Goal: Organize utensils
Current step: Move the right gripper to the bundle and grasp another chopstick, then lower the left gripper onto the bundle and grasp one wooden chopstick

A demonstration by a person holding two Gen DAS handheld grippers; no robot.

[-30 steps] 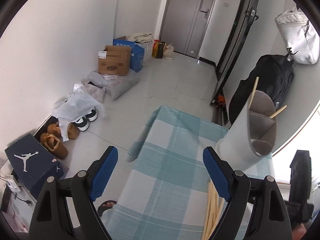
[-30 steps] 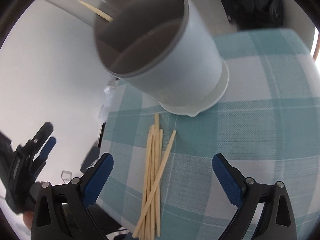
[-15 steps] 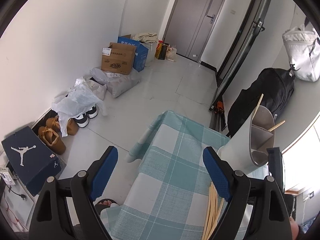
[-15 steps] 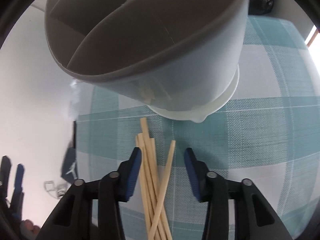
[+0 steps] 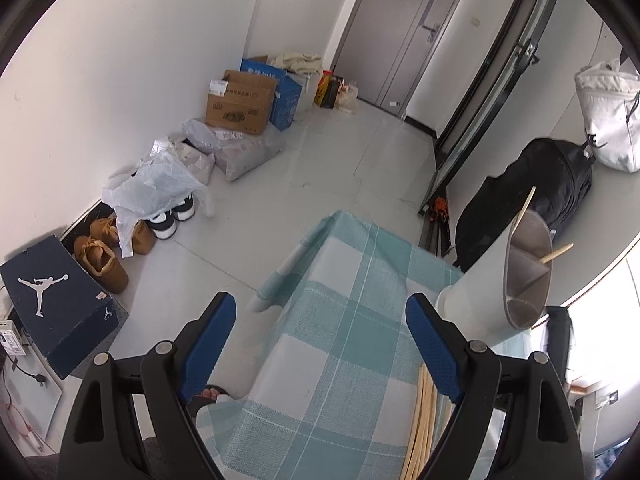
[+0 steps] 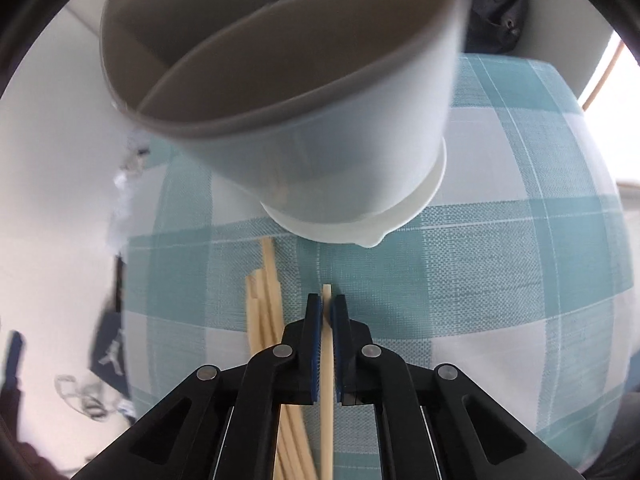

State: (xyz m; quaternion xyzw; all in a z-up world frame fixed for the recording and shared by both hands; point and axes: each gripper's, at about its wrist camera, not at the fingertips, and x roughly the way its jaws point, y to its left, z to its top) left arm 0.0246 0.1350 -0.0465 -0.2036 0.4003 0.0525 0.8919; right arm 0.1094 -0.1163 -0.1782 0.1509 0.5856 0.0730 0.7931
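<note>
Chopsticks [image 6: 264, 312], checked tablecloth [image 5: 340, 320], grey floor [image 5: 320, 168]

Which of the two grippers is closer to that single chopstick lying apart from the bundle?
The right gripper: its fingers are clamped on that single chopstick. The left gripper hangs open over the checked tablecloth, the chopsticks off to its side.

Teal-and-white checked cloth covers the tabletop [image 6: 500, 288]; on it stands a white divided utensil holder [image 6: 340, 152], and just beside its base lies a loose bundle of wooden chopsticks [image 6: 264, 312].
</note>
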